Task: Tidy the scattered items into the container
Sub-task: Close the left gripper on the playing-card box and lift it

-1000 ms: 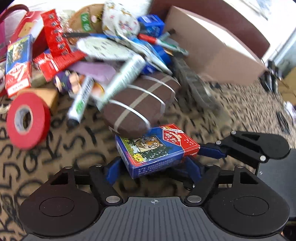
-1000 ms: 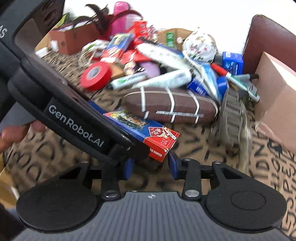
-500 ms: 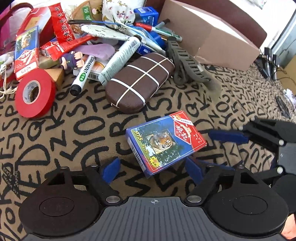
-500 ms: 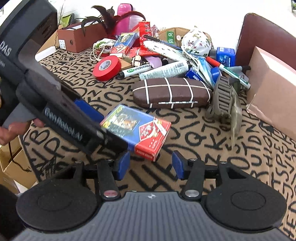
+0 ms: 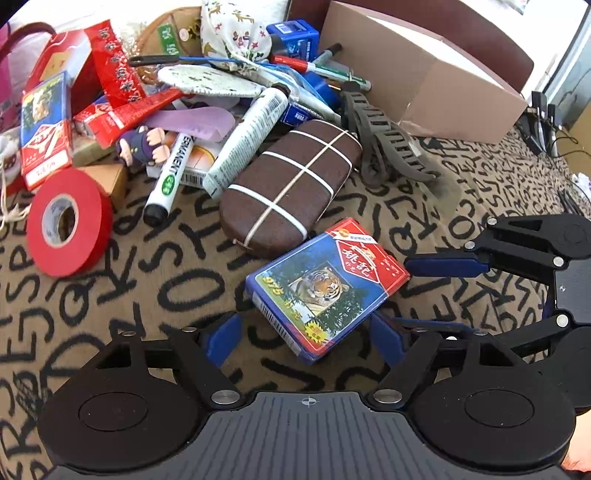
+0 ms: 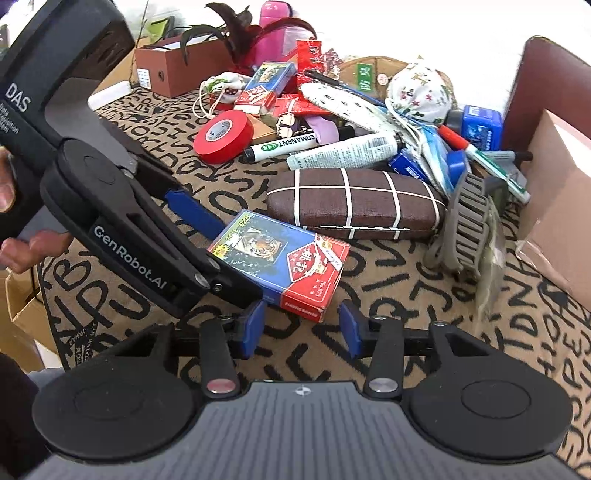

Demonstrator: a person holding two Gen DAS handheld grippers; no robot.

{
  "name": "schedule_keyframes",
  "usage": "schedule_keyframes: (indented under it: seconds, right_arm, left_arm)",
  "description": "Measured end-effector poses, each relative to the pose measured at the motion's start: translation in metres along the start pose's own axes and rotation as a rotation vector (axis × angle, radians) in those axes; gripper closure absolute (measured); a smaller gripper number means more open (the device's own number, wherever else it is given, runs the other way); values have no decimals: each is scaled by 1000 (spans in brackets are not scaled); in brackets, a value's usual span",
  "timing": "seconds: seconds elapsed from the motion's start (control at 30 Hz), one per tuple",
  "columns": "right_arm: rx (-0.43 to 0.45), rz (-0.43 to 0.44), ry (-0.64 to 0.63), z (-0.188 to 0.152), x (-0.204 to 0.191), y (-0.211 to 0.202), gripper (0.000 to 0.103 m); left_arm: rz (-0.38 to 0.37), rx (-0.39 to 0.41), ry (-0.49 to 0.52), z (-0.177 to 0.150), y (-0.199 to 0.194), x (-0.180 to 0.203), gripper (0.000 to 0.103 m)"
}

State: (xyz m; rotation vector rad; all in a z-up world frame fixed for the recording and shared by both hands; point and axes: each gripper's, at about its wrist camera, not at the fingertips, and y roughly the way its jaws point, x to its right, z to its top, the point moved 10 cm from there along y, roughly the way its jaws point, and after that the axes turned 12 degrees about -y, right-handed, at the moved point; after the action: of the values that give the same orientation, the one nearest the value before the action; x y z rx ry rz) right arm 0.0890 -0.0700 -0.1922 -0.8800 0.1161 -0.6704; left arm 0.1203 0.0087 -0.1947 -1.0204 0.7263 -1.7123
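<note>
A blue and red playing-card box with a tiger picture (image 5: 327, 286) lies on the letter-patterned cloth; it also shows in the right wrist view (image 6: 284, 266). My left gripper (image 5: 306, 338) is open, its blue pads on either side of the box's near end, apart from it. My right gripper (image 6: 301, 328) is open just in front of the box's red end. In the left wrist view the right gripper's fingers (image 5: 443, 266) reach in from the right, beside the box. A cardboard box (image 5: 424, 77) stands at the back right.
A brown checked glasses case (image 5: 291, 184) lies just behind the card box. Further back is a heap: red tape roll (image 5: 68, 221), marker (image 5: 170, 177), tube (image 5: 247, 144), grey hair claw (image 5: 388, 144), second card box (image 5: 44, 125), fabric pouch (image 5: 240, 33).
The left gripper opened and let go of the card box, which now lies on the cloth. Both grippers drew back a little, then the left moved closer again.
</note>
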Motion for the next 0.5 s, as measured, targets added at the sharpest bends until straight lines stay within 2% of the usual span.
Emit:
schedule_keyframes:
  seconds: [0.13, 0.37, 0.4, 0.43, 0.5]
  right_arm:
    - [1, 38, -24, 3, 5, 7, 54]
    - [12, 97, -56, 5, 15, 23, 53]
    - [19, 105, -57, 6, 14, 22, 57]
    - [23, 114, -63, 7, 12, 21, 65]
    - [33, 112, -69, 8, 7, 17, 69]
  left_arm:
    - [-1, -1, 26, 5, 3, -2, 20]
    - [-13, -2, 28, 7, 4, -2, 17]
    - [-10, 0, 34, 7, 4, -1, 17]
    - [-10, 2, 33, 7, 4, -1, 17]
    - [-9, 5, 27, 6, 3, -1, 17]
